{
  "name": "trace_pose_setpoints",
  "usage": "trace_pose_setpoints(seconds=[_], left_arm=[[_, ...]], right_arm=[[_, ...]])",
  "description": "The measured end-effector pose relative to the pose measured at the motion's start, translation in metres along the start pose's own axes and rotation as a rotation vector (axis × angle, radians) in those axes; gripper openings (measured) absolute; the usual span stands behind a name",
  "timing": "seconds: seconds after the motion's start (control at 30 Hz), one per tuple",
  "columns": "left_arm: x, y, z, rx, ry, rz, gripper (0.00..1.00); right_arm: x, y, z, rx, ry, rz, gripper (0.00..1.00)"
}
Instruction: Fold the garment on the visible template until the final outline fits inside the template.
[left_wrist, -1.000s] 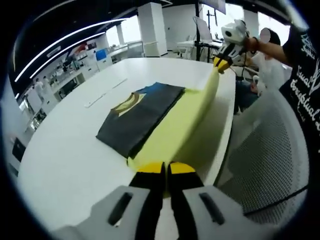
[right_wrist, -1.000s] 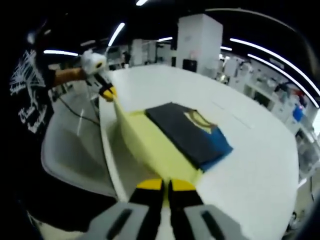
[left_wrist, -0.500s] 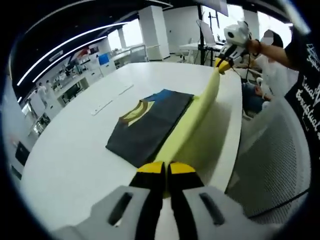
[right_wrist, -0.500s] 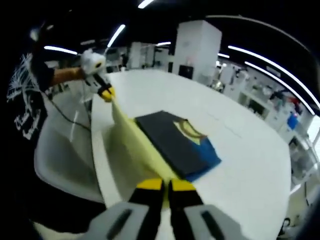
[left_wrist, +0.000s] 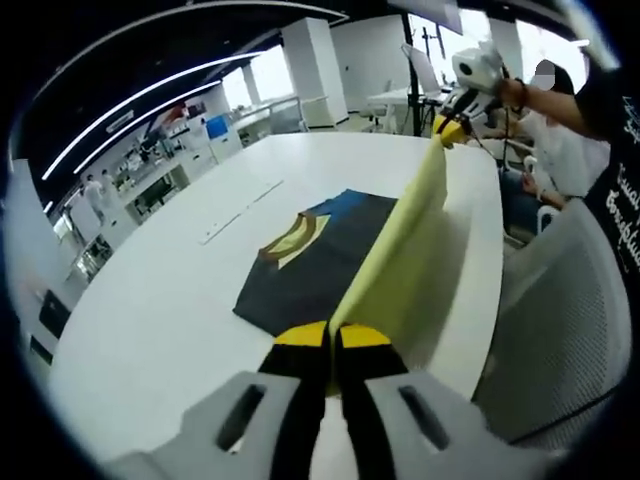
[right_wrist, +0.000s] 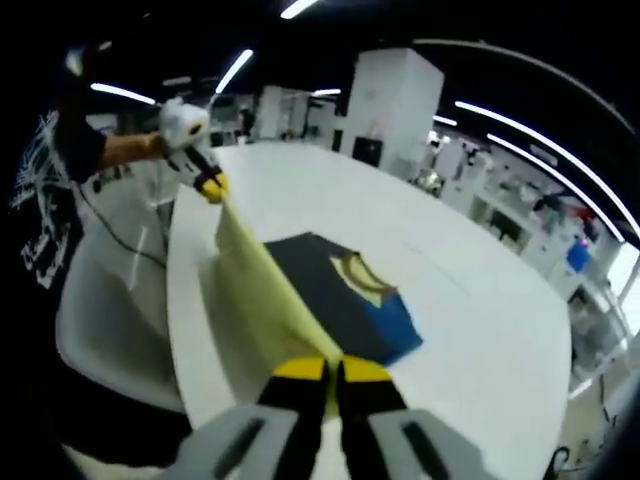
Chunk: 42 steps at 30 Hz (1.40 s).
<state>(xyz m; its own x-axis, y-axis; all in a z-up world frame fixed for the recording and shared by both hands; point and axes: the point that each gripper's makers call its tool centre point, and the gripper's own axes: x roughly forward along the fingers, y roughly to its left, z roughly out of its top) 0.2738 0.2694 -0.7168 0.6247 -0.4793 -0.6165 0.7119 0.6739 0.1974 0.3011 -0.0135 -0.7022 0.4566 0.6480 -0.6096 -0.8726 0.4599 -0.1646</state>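
**Yellow flap lifted for the fold**

We have the left gripper (left_wrist: 331, 340) clenched on one corner of the yellow flap (left_wrist: 400, 250), and the right gripper (right_wrist: 331, 370) clenched on the other. The flap stands raised off the table (left_wrist: 150, 330) edge, stretched between us. Beyond it the garment (right_wrist: 340, 290) lies flat, dark side up. To fold cleanly, we should keep tension even and carry both corners over together. No containers in view.

The folded garment (left_wrist: 320, 255) lay flat on the desk (left_wrist: 170, 310). Beside it, near the desk's edge, the sheet (left_wrist: 400, 240) stood lifted between the left tool (left_wrist: 331, 340) and the right tool (left_wrist: 447, 127).
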Motion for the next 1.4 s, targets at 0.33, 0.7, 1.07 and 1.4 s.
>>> trace_pose_setpoints(seconds=[0.33, 0.7, 1.07, 1.4], left_arm=[[0.007, 0.011, 0.016, -0.006, -0.025, 0.022, 0.00], [0.015, 0.027, 0.030, -0.001, -0.052, 0.040, 0.00], [0.023, 0.047, 0.035, -0.001, -0.074, 0.058, 0.00], [0.030, 0.071, 0.038, -0.030, -0.098, 0.102, 0.00]], right_arm=[[0.008, -0.018, 0.008, -0.004, -0.017, -0.019, 0.00], [0.016, -0.043, 0.011, -0.020, -0.022, -0.033, 0.00], [0.022, -0.065, 0.013, -0.008, -0.039, -0.057, 0.00], [0.033, -0.084, 0.029, 0.015, -0.074, -0.111, 0.00]])
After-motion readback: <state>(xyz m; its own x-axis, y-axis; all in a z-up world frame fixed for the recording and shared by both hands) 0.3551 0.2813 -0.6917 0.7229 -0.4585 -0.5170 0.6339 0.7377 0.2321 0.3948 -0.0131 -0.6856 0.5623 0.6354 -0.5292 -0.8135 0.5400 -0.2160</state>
